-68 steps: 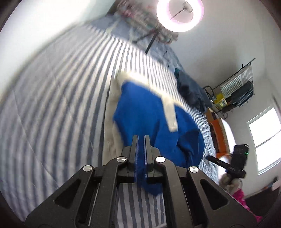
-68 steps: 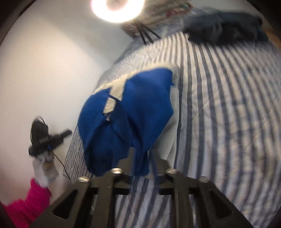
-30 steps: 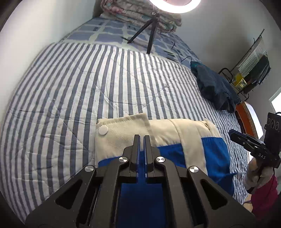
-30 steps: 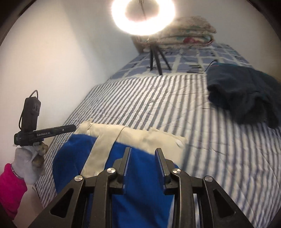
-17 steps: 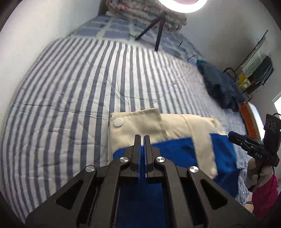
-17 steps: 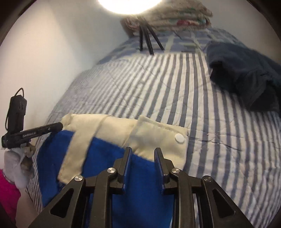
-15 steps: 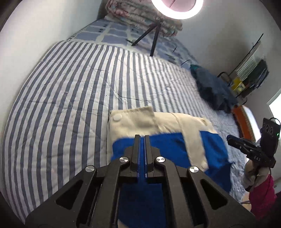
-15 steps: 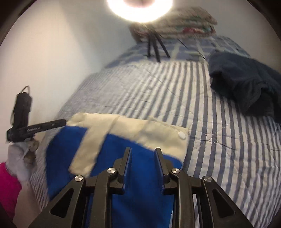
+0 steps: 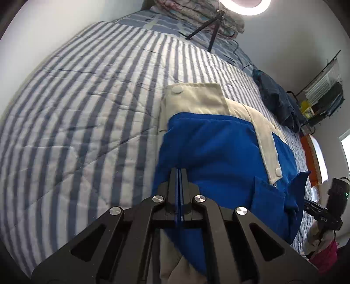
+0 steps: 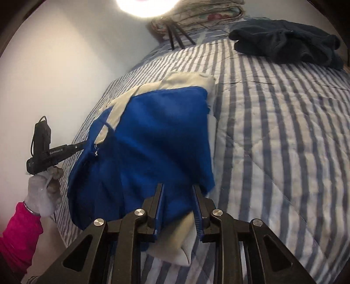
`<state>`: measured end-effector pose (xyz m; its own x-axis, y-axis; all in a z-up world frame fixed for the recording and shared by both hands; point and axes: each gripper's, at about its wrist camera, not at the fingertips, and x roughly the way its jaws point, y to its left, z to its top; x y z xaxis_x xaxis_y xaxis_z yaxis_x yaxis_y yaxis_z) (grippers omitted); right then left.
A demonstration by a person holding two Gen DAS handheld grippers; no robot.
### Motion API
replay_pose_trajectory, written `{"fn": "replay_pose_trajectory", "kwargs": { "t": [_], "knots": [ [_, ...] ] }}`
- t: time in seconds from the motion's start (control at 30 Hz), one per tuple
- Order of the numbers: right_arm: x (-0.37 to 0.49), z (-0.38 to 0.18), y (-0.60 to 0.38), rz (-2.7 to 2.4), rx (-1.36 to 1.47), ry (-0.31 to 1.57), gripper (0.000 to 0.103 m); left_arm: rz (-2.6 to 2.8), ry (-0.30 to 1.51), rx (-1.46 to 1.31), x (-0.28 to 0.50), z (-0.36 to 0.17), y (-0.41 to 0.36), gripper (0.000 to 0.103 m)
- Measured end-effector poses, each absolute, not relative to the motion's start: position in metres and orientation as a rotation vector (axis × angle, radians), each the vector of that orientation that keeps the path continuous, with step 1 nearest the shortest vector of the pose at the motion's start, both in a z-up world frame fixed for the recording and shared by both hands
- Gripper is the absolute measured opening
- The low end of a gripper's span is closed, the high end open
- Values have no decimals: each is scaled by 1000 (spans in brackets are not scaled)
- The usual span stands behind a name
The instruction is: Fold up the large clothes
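- Blue fabric garment with cream panels and white snap buttons (image 9: 221, 150) lies partly folded on the blue-and-white striped quilt (image 9: 87, 104), its near edge raised.
- Left gripper (image 9: 179, 172) has its fingers pressed together on the blue cloth's near edge.
- Right gripper (image 10: 177, 187) has its fingers spread apart, blue cloth between them; whether they grip it cannot be told.
- Dark navy garment heap (image 10: 286, 41) sits well apart, farther up the quilt.
- Glowing ring light on a tripod (image 9: 245, 6) stands before stacked folded blankets (image 9: 196, 17).

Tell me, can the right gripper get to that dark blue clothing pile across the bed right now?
Probably not yet: the right gripper straddles the blue jacket, and the dark clothing pile lies far off across bare striped bedspread.
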<state>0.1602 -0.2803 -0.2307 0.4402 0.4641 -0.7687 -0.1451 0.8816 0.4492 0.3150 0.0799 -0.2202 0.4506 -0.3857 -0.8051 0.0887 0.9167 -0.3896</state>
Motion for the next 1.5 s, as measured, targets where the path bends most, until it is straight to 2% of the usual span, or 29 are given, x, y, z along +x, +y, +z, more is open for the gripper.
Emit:
{"fn": "replay_pose_trajectory", "kwargs": {
  "t": [0.13, 0.27, 0.47, 0.57, 0.7, 0.87, 0.93, 0.97, 1.0, 1.03, 1.07, 1.1, 1.43, 1.5],
  "knots": [
    [146, -187, -271, 487, 310, 925, 24, -326, 984, -326, 287, -192, 94, 1],
    [166, -173, -241, 545, 249, 901, 24, -372, 972, -321, 266, -184, 86, 1],
    [213, -207, -232, 484, 321, 993, 25, -382, 979, -296, 261, -190, 78, 1],
    [216, -240, -250, 425, 423, 1071, 29, -344, 1019, -298, 269, -211, 76, 1],
    [204, -256, -269, 430, 554, 1085, 28, -337, 1051, -296, 270, -231, 78, 1],
    [183, -214, -267, 433, 351, 1027, 32, -335, 1023, -279, 265, -209, 96, 1],
    [176, -199, -262, 418, 239, 991, 38, -355, 1004, -356, 265, -201, 114, 2],
    [173, -194, -262, 411, 195, 969, 53, -375, 1015, -432, 268, -200, 126, 4],
    [175, -191, -260, 410, 175, 951, 73, -392, 1031, -487, 270, -201, 133, 25],
    [175, -188, -264, 416, 168, 924, 82, -408, 1042, -536, 274, -204, 140, 59],
    [176, -185, -269, 411, 175, 897, 98, -434, 1035, -609, 276, -206, 149, 68],
    [177, -186, -275, 396, 183, 891, 103, -454, 1022, -660, 278, -207, 155, 72],
    [216, -234, -326, 403, 443, 1001, 102, -574, 1093, -937, 319, -250, 179, 72],
    [222, -244, -330, 413, 468, 1011, 99, -575, 1108, -965, 325, -261, 180, 72]
  ]
}}
